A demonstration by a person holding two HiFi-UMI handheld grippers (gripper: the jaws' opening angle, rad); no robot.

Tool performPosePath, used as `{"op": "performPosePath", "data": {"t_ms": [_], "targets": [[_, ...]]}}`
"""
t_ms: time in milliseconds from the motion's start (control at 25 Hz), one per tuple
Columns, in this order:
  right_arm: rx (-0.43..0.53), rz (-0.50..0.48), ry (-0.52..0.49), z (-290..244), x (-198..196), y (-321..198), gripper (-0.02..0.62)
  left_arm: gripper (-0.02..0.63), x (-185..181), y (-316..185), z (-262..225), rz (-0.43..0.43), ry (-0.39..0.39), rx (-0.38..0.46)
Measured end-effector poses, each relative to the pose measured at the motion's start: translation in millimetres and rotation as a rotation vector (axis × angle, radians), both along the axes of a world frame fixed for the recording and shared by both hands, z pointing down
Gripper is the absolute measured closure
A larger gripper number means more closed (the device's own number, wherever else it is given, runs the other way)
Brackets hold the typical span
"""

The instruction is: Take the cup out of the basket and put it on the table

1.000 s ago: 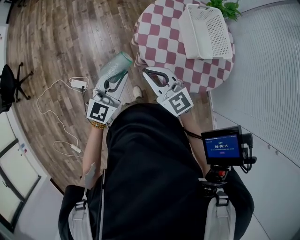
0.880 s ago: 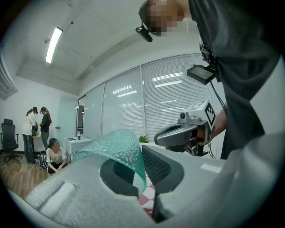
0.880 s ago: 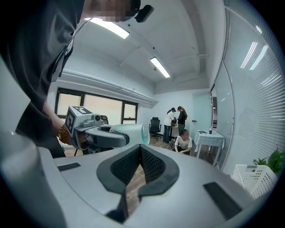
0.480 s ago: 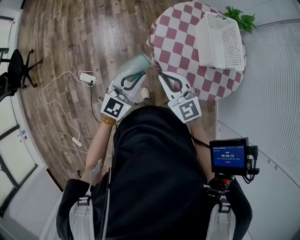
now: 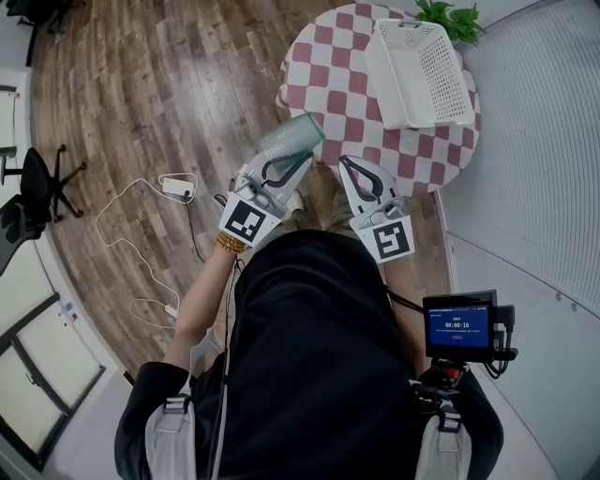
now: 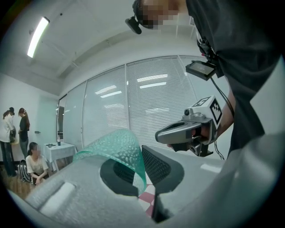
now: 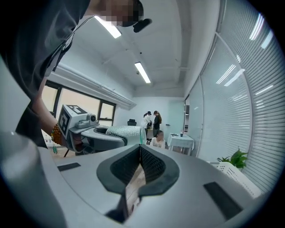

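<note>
A translucent green cup lies on its side in the air, held by its rim wall in my left gripper, which is shut on it. In the left gripper view the cup's dimpled wall is pinched between the dark pads. It hangs over the wood floor just short of the round checkered table. The white basket stands on the table's far right side and looks empty. My right gripper is beside the cup at the table's near edge, shut with nothing in it.
A power strip and its white cable lie on the wood floor to the left. An office chair stands at the far left. A potted plant is behind the basket. Several people are at a far table.
Both grippers have moved together towards the checkered table. The cup, still in the left gripper, has come from over the open floor to just off the table's near edge.
</note>
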State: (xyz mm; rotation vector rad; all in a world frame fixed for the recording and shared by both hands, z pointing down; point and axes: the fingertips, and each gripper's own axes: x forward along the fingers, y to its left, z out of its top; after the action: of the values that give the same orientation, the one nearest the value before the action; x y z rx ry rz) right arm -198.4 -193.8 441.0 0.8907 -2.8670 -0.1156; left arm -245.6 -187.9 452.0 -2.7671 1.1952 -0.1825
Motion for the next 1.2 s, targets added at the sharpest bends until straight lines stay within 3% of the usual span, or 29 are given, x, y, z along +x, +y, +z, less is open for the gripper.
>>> {"op": "performPosePath", "data": {"t_ms": [160,600,720,840,1040,1200], "targets": [[0.018,0.108,0.003,-7.3,39.8,-3.9,0.586,0.583,35.1,-10.2,-10.9,0.081,0.019,0.036],[0.040,0.384,-0.048,-15.1,132.7,10.4,0.586,0.583,124.6,-15.6,-25.1,0.247,0.056,0.021],[0.032,0.401,-0.053,-14.3,155.5,16.3,0.586,0.583,147.6,-12.8,-27.5,0.270,0.059,0.013],[0.041,0.407,-0.085,-13.8,180.9,19.9,0.586,0.583,171.8,-10.9,-28.3,0.277,0.013,0.063],[0.035,0.363,-0.066,-5.4,220.5,35.8,0.586,0.583,206.2,2.8,-20.3,0.158,0.096,-0.035],[0.018,0.303,-0.071,-4.9,252.0,38.4,0.586,0.583,242.7,10.9,-18.5,0.120,0.060,-0.042]]}}
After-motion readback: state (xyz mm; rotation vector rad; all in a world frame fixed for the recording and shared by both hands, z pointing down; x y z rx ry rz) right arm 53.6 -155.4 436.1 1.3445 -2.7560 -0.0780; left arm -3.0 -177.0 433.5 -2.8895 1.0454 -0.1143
